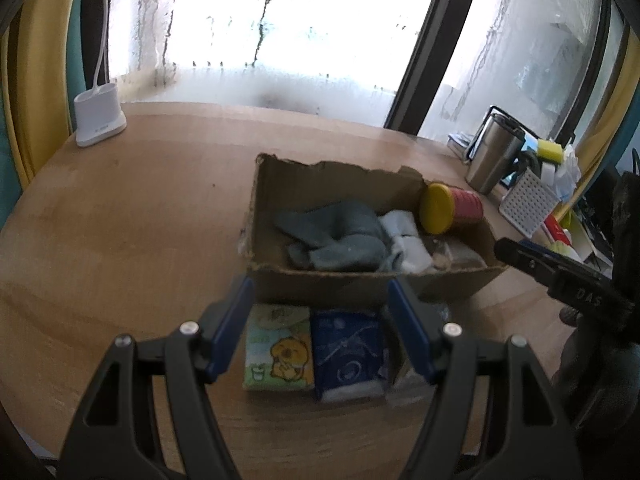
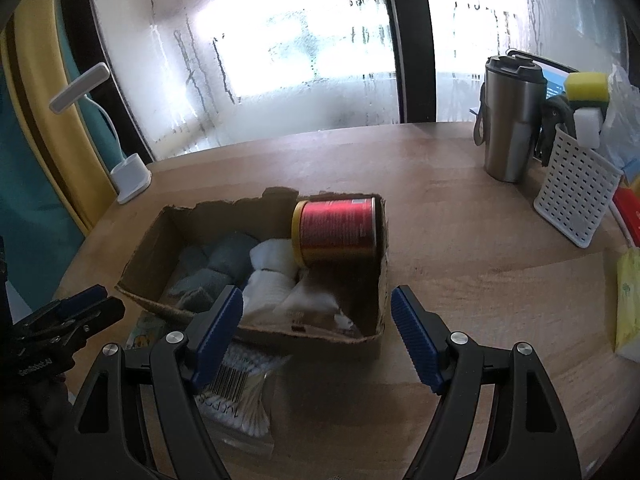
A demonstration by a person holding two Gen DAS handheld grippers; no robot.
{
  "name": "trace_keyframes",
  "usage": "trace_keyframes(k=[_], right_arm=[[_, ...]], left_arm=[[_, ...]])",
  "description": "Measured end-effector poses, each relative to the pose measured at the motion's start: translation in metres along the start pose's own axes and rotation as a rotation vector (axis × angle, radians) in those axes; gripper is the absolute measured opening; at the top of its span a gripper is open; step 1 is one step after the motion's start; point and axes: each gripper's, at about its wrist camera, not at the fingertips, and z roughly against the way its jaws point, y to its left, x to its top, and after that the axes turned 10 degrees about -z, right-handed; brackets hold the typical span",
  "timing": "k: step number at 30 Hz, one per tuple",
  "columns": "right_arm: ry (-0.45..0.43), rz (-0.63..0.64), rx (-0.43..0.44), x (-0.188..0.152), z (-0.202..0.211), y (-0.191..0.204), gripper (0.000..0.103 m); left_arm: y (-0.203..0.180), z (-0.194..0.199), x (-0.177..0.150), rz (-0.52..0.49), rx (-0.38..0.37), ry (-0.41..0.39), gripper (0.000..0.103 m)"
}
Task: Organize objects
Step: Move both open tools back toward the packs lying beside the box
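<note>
A torn cardboard box (image 1: pixel 280 280) (image 2: pixel 152 248) stands on the wooden table. It holds grey socks (image 1: pixel 336 236) (image 2: pixel 228 260), white socks (image 1: pixel 404 240) (image 2: pixel 272 276) and a red can with a yellow lid (image 1: pixel 448 208) (image 2: pixel 340 230) lying on its side. In front of the box lie a cartoon tissue pack (image 1: pixel 280 354) and a blue tissue pack (image 1: pixel 348 354). My left gripper (image 1: pixel 322 320) (image 2: pixel 72 316) is open, and both packs show between its fingers. My right gripper (image 2: pixel 316 320) (image 1: pixel 560 272) is open over the box's near wall, holding nothing. A bag of cotton swabs (image 2: pixel 240 392) lies under its left finger.
A white lamp base (image 1: pixel 100 120) (image 2: pixel 130 178) stands at the far left by the window. At the right are a steel tumbler (image 2: pixel 512 120) (image 1: pixel 496 152), a white perforated basket (image 2: pixel 576 196) (image 1: pixel 528 200) with sponges, a red box (image 2: pixel 628 212) and a yellow pack (image 2: pixel 628 300).
</note>
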Motion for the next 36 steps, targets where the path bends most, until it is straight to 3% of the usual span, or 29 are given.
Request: trace_keyframes(k=[18,36], right_arm=[[0.048,0.026,0.02,-0.034,-0.002,0.013,0.079],[0.162,0.08,0.036,-0.063,-0.042,0.04,0.079]], left_arm=[[-0.006,-0.003,-0.027,-0.011,-0.018,0.035,0.071],[0.002,-0.01,-0.047,0.01,-0.017,0.064,0.071]])
